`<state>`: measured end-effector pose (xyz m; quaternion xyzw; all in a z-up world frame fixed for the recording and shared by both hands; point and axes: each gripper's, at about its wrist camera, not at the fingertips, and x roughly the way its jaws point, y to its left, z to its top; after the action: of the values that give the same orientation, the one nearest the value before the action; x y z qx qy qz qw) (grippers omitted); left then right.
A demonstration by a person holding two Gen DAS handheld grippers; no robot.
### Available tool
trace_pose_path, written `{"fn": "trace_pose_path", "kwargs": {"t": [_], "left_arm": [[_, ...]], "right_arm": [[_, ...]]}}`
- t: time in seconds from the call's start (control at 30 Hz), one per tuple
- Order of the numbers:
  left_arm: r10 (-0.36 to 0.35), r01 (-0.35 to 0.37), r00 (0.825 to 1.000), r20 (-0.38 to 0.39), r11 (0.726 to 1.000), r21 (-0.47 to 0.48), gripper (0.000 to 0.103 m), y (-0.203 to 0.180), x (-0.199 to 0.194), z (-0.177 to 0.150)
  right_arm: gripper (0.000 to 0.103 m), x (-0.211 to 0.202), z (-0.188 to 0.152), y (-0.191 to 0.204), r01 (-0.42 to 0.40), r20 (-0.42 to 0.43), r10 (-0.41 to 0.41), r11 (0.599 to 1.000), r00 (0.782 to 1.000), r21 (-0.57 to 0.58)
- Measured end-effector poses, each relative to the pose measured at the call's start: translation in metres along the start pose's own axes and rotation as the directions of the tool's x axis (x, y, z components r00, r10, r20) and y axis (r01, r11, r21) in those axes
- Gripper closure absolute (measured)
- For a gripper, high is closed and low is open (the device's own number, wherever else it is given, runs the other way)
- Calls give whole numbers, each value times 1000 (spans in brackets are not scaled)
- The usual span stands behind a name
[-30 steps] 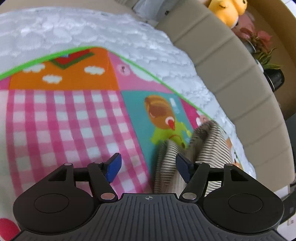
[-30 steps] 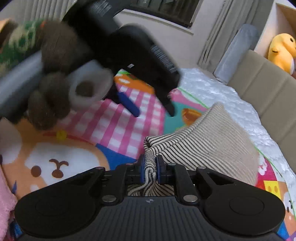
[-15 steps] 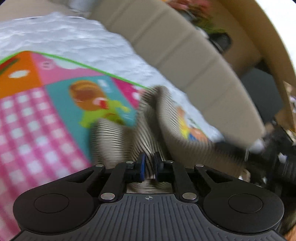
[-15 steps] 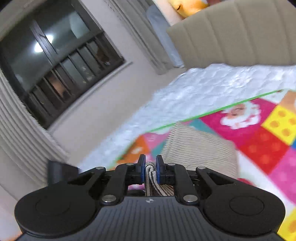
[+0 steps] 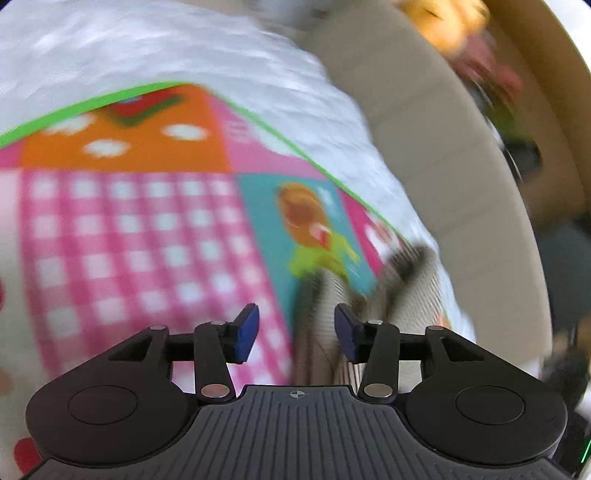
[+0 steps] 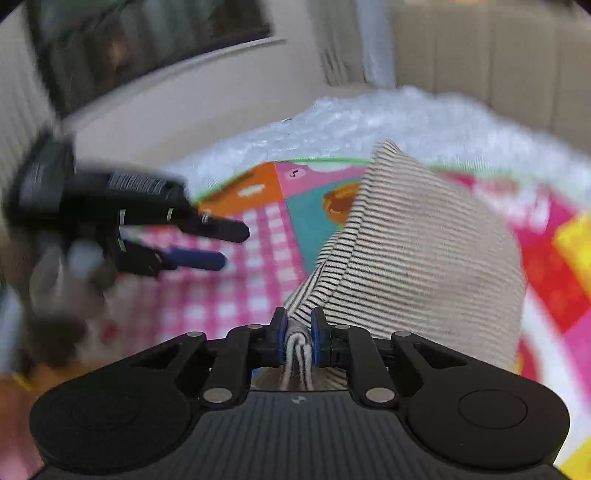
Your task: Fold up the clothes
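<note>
A beige garment with thin dark stripes (image 6: 417,251) lies on a colourful play mat (image 6: 258,251) on a bed. My right gripper (image 6: 297,338) is shut on a bunched edge of the garment, which drapes up and away to the right. My left gripper (image 5: 295,332) is open and empty; blurred striped cloth (image 5: 402,291) lies just beyond and right of its right finger. The left gripper also shows in the right wrist view (image 6: 207,243), held above the mat to the left of the garment, apart from it.
A white quilted bedspread (image 5: 184,55) surrounds the mat. A beige padded headboard (image 5: 443,147) rises at the right, with a yellow plush toy (image 5: 443,18) above it. A dark window (image 6: 147,48) and a wall stand beyond the bed.
My left gripper, shut on the striped cloth half a second ago, has opened and let it go. The right gripper keeps its hold and has swung back towards the mat.
</note>
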<state>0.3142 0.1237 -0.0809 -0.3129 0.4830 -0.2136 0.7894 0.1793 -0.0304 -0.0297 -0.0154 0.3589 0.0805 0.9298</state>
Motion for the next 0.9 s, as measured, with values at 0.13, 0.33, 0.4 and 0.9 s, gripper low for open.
{"fn": "trace_pose_path", "kwargs": {"t": [0.13,0.33,0.4,0.9], "left_arm": [[55,-55,999,1,998,-30,43,2,7,1],[97,-97,995,21,995,-10,38,-7,8,2],[102,-102,995,17,995,-1,34,-5,5,0],[81,-83,995,66,996,24,28,-11,-5,2]], "right_arm": [[26,-18,-12,40,270,197,-235,947,952,-173],[26,16,-30,53,377,161,-354,914,921,-152],[26,27,-29,50,392,149,-371,906,917,-159],[81,-20,-15,55,46,-13,-60,879,998,-475]]}}
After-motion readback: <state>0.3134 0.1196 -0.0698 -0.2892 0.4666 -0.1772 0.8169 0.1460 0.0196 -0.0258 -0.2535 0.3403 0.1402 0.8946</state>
